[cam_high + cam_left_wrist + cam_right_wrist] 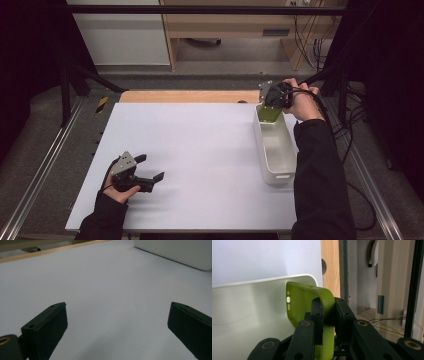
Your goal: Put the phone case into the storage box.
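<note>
Green rubbery phone case [307, 305], thin with round corners, stands on end over the white tub [275, 145], pinched tight by the right gripper [274, 102]. Left gripper [150, 172] gapes, holding nothing.

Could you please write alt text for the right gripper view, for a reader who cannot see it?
The right gripper is shut on the edge of a green phone case, holding it just inside the white bin. Behind the bin lie the white table top and its wooden edge.
</note>
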